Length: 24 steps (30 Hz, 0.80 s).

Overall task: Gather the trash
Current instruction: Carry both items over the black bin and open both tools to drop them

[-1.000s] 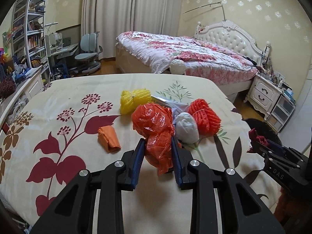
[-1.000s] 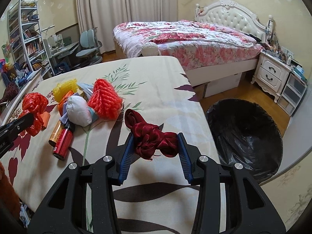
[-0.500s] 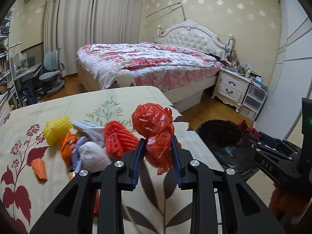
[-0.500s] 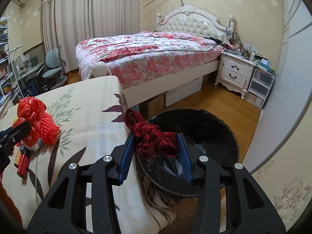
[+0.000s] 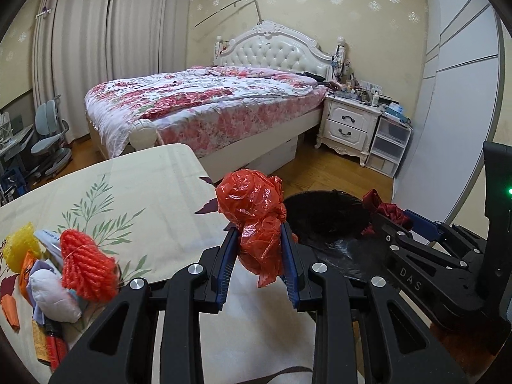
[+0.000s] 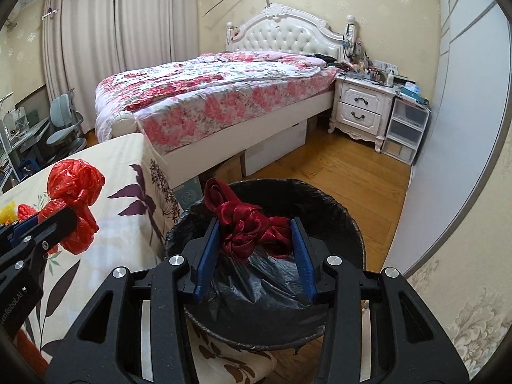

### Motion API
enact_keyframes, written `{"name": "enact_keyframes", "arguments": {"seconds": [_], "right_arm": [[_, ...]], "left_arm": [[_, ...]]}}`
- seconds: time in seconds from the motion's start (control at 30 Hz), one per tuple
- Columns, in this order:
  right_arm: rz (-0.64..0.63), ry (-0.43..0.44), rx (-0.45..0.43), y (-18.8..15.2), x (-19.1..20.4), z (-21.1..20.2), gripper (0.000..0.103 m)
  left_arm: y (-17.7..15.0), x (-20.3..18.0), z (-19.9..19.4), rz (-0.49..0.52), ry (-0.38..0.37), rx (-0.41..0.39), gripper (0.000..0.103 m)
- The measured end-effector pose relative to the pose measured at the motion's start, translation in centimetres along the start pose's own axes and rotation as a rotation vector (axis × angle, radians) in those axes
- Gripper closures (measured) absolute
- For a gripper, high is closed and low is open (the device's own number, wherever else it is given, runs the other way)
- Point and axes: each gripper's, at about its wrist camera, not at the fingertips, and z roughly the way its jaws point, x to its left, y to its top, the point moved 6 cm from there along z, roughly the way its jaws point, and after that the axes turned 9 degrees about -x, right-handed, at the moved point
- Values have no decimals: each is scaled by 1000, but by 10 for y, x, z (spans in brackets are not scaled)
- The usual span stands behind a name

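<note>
Two pieces of trash are in hand at once. We find the dark red satin ribbon (image 6: 252, 224) clamped between the blue pads of the right hand-held gripper (image 6: 254, 249), directly above the open mouth of the black-lined bin (image 6: 339, 220). The crumpled red plastic bag (image 5: 256, 224) is pinched in the nearly closed left hand-held gripper (image 5: 259, 259), which stands beside the bin on the worktop side, over the edge of the worktop (image 5: 153, 185) and not yet over the bin's mouth.

More trash lies on the worktop, well apart from the bin: an orange-red yarn bundle (image 5: 86, 268), a yellow mesh wad (image 5: 19, 249), a white wad (image 5: 51, 294) and some small wrappers and tubes we cannot identify.

Risks, in our judgement:
- Releasing the plastic bag where it is now could drop it onto the worktop edge or the floor beside the bin.
- The bag is light and crinkled; it may cling to a pad or drift on release.
- The ribbon's loose loop could snag on a finger and stay hanging.
- The two tools are near each other at the bin and could knock together.
</note>
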Motion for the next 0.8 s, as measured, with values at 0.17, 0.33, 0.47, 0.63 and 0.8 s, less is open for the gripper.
{"name": "enact_keyframes", "arguments": {"seconds": [0.17, 0.33, 0.47, 0.63, 0.8], "right_arm": [[32, -17, 6, -1, -12, 9, 61], [52, -33, 15, -2, -20, 17, 60], [67, -42, 19, -2, -25, 22, 59], [71, -62, 26, -5, -32, 30, 52], [89, -85, 21, -6, -40, 31, 43]], "left_arm": [[-2, -15, 21, 31, -13, 23, 74], [0, -27, 38, 50, -23, 37, 74], [-1, -33, 50, 67, -29, 50, 73], [-3, -34, 62, 70, -27, 71, 67], [-5, -34, 65, 57, -23, 75, 37]]}}
